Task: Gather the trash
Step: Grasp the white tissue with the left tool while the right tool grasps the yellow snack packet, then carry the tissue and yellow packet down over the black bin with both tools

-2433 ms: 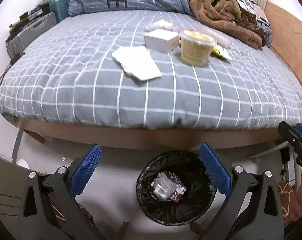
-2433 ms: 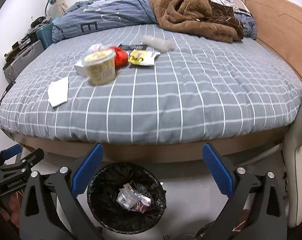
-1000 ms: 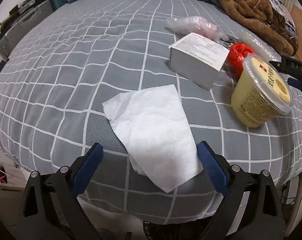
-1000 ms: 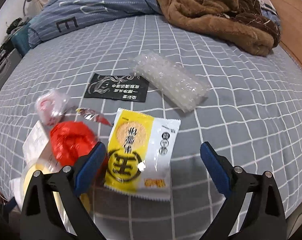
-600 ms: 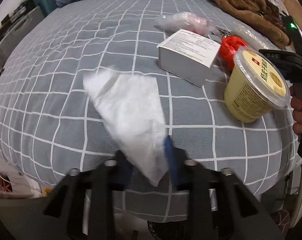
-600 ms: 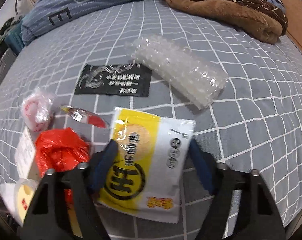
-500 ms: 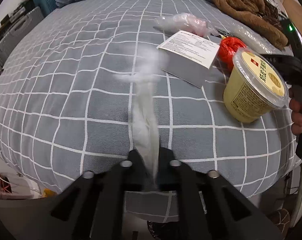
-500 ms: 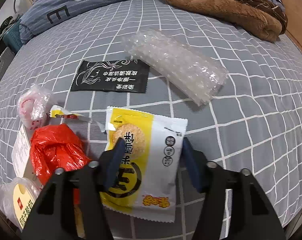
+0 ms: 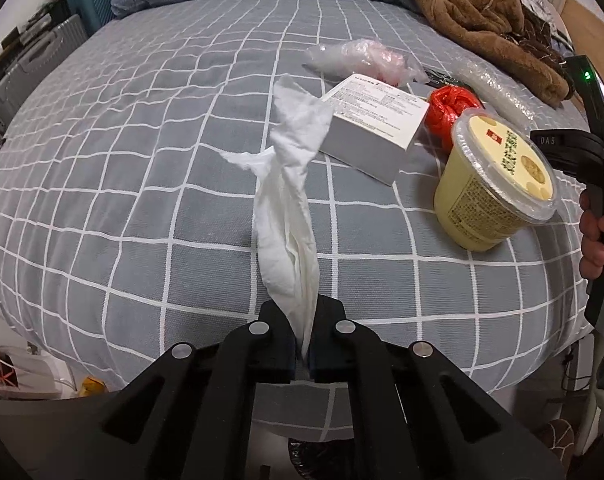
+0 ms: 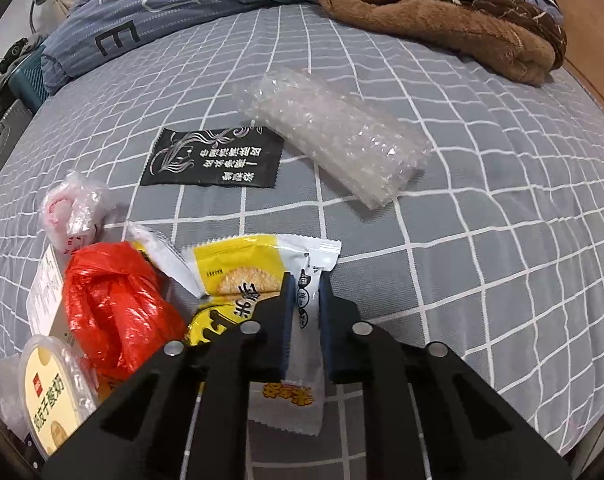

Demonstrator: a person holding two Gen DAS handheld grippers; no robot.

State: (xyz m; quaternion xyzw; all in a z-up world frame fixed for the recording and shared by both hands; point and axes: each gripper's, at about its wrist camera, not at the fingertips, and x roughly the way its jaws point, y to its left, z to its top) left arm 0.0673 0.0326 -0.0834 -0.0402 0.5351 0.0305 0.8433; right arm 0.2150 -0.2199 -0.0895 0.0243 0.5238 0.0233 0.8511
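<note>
- We are at the pick-up step of the trash round, with a piece of litter caught in each claw on the bed [image 9: 142,160].
- Our left gripper [image 9: 304,344] is fully closed on the near end of the white tissue [image 9: 288,184] — the sheet is bunched into a rope that runs away from the jaws across the checked cover, its far end lying against the white box [image 9: 376,120].
- Our right gripper [image 10: 304,316] is closing its jaws on the yellow snack packet [image 10: 242,276]; the pads already press the white edge of the wrapper, which is creased between them.
- Waiting on the cover: the yellow tub [image 9: 498,184], the red bag [image 10: 114,304], the black sachet [image 10: 214,158], the bubble wrap [image 10: 338,140] and a small pink-and-clear bag [image 10: 72,208].
- The next move, as we judge it, calls for lifting both pieces clear of the bed and carrying them to the bin — only a dark rim [image 9: 302,456] shows below the bed edge, so we cannot tell how it stands.
- The tissue hangs long and may drag across the box as it rises.
</note>
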